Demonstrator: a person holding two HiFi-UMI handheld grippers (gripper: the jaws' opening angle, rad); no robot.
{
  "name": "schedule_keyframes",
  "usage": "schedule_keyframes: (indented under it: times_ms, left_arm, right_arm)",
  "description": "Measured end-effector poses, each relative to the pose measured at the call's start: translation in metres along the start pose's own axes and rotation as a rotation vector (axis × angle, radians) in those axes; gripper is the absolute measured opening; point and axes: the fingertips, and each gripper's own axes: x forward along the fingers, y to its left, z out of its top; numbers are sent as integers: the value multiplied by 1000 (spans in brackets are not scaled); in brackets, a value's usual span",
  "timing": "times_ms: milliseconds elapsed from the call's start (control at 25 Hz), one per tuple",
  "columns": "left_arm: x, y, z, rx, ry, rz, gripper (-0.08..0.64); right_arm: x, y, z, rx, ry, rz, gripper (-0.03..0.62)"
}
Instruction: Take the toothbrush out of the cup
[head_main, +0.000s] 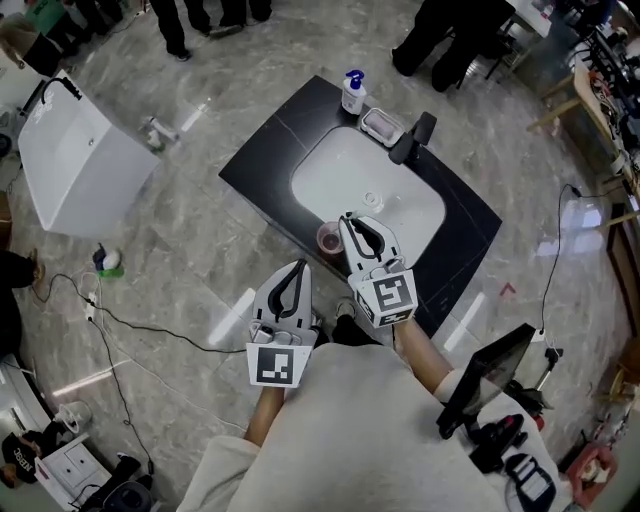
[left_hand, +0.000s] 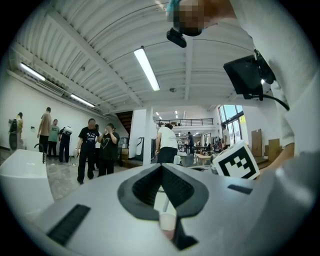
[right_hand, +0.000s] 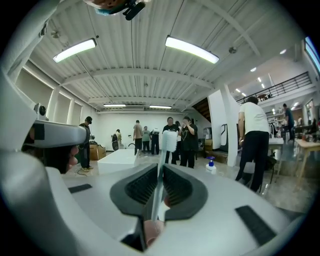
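Our right gripper (right_hand: 160, 168) squeezes the white toothbrush (right_hand: 159, 179), and the brush head sticks up past the tips. Our left gripper (left_hand: 161, 166) is pinched closed with nothing in it. We see the pink cup (head_main: 329, 238) just beside the right gripper, by the near edge of the white sink (head_main: 340, 165) in the black counter (head_main: 262, 150). We cannot tell if the brush's bottom end is clear of the cup. A soap bottle (head_main: 352, 92) stands at the far side.
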Motion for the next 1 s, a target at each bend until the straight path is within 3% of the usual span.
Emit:
schedule_keyframes:
  times_ms: [480,1000]
  left_arm:
    - [2,-5,26,56,-77,-9,3]
    - [-4,-14,22,60,-70,-30,3]
  right_arm:
    - [-7,-2,39,-57,-71,5,41]
    - [-51,23,43,-79,-64,27,41]
